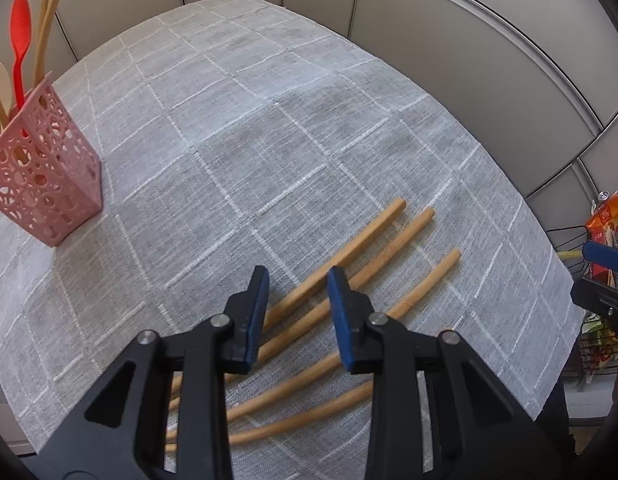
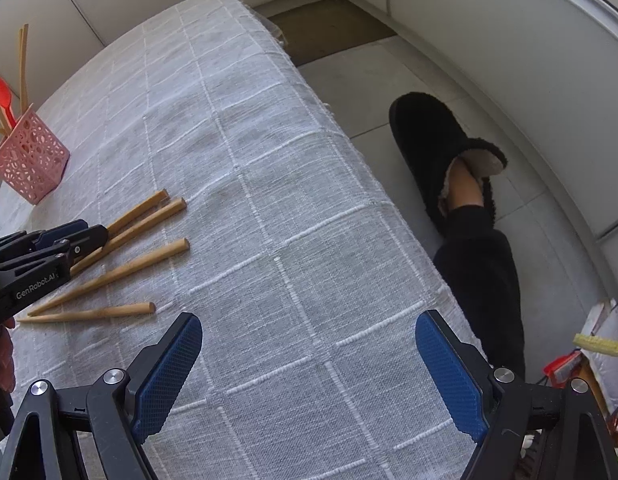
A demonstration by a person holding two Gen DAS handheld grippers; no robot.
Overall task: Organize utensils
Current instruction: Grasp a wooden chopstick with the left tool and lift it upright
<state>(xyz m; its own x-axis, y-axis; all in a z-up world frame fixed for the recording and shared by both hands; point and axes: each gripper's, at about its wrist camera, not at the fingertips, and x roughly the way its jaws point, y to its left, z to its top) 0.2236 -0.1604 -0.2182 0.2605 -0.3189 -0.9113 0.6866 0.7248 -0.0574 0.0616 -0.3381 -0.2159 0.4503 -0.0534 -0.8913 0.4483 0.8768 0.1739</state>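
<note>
A checked grey tablecloth point(image 1: 237, 128) carries everything. Far off to the left of the left gripper point(image 1: 297, 312) stands the pink perforated holder point(image 1: 45, 176), already stocked. The right gripper point(image 2: 309, 376) hangs wide open over bare cloth, holding nothing. The left gripper's narrowed fingers point(image 1: 255, 312) straddle the loose wooden chopsticks point(image 1: 349, 252) lying fanned beneath; no pad visibly presses yet. A good pick probably means lowering squarely over one stick, so neighbours stay undisturbed.
</note>
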